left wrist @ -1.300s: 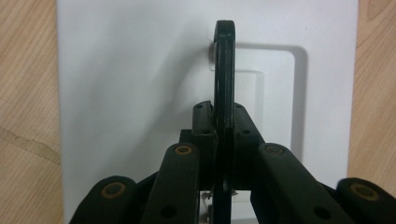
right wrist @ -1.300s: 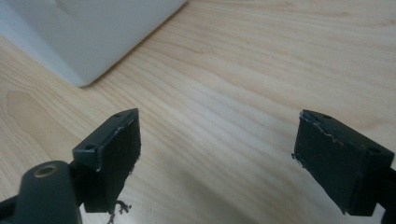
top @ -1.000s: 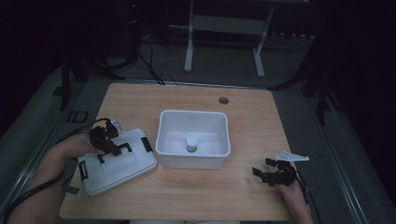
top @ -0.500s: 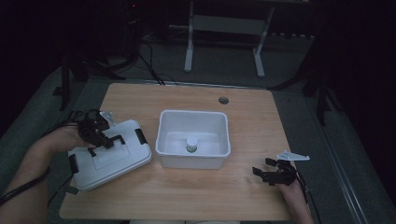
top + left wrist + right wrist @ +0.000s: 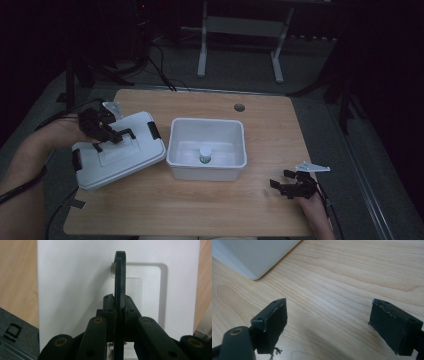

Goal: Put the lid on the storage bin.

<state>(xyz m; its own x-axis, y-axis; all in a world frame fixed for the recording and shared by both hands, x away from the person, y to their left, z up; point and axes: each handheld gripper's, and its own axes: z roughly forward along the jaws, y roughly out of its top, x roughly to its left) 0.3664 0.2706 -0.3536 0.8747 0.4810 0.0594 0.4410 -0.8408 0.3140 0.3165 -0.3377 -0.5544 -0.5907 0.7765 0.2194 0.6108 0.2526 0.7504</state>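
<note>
A white lid (image 5: 117, 155) with black side clips hangs tilted over the table's left part, its near edge lowest. My left gripper (image 5: 112, 136) is shut on the lid's black handle (image 5: 124, 134). In the left gripper view the handle (image 5: 120, 277) stands edge-on between the closed jaws of my left gripper (image 5: 119, 305), with the lid (image 5: 75, 277) behind it. An open white bin (image 5: 207, 172) stands mid-table with a small white-capped bottle (image 5: 205, 154) inside. My right gripper (image 5: 285, 181) rests open at the front right, with nothing between its pads (image 5: 274, 320) above bare wood.
A round cable hole (image 5: 239, 107) sits near the wooden table's (image 5: 200, 210) far edge. A corner of the bin (image 5: 249, 255) lies ahead of the right gripper. A metal stand (image 5: 202, 50) and cables are on the floor behind the table.
My left gripper has risen with the lid by its handle; the lid has lifted off the table and tilted. The right gripper has stayed put.
</note>
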